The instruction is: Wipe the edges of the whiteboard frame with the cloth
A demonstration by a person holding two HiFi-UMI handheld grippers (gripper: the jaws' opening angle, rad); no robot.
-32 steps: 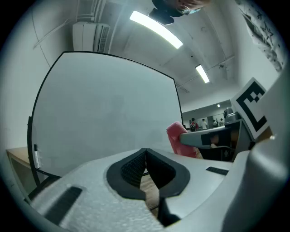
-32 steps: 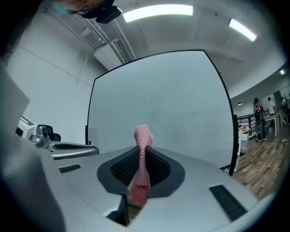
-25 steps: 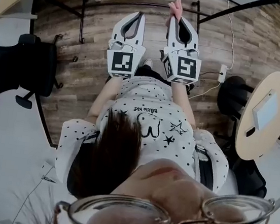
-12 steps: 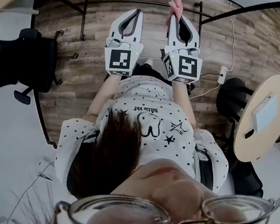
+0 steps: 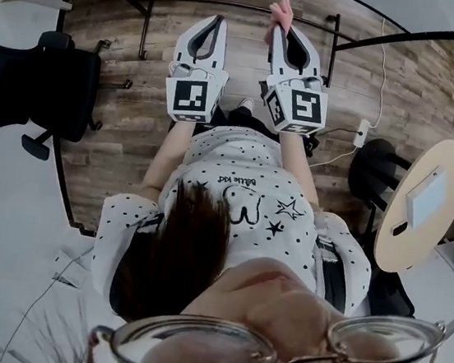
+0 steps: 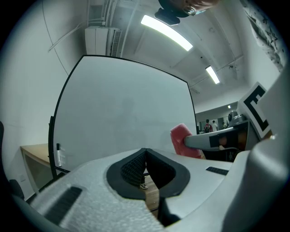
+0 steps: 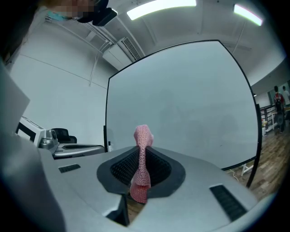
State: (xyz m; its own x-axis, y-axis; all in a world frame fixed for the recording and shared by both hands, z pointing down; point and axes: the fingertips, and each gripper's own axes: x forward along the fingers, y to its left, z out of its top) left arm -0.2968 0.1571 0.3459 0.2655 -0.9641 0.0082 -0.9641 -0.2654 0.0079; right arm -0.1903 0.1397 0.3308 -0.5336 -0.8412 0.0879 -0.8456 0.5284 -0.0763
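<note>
My right gripper [image 5: 282, 28] [image 7: 142, 152] is shut on a pink knitted cloth [image 5: 280, 10] [image 7: 142, 136], which sticks up between the jaws. My left gripper [image 5: 214, 20] [image 6: 145, 151] is shut with nothing in it and is held just left of the right one. The whiteboard [image 6: 127, 104] [image 7: 190, 99] stands upright ahead of both grippers, a short way off. Its thin black frame [image 6: 67, 93] [image 7: 108, 113] runs round the edge. In the left gripper view the cloth [image 6: 183, 137] shows at the right. The board's black stand legs [image 5: 335, 41] rest on the wooden floor.
A black office chair [image 5: 22, 100] stands at the left. A round wooden table [image 5: 419, 202] with a flat device [image 5: 429, 180] is at the right, near a power strip [image 5: 361, 132]. A marker [image 6: 58, 153] hangs by the board's left edge, beside a wooden desk [image 6: 31, 152].
Both grippers have shifted slightly up and forward in the head view, still side by side. The cloth stays pinched in the right gripper.
</note>
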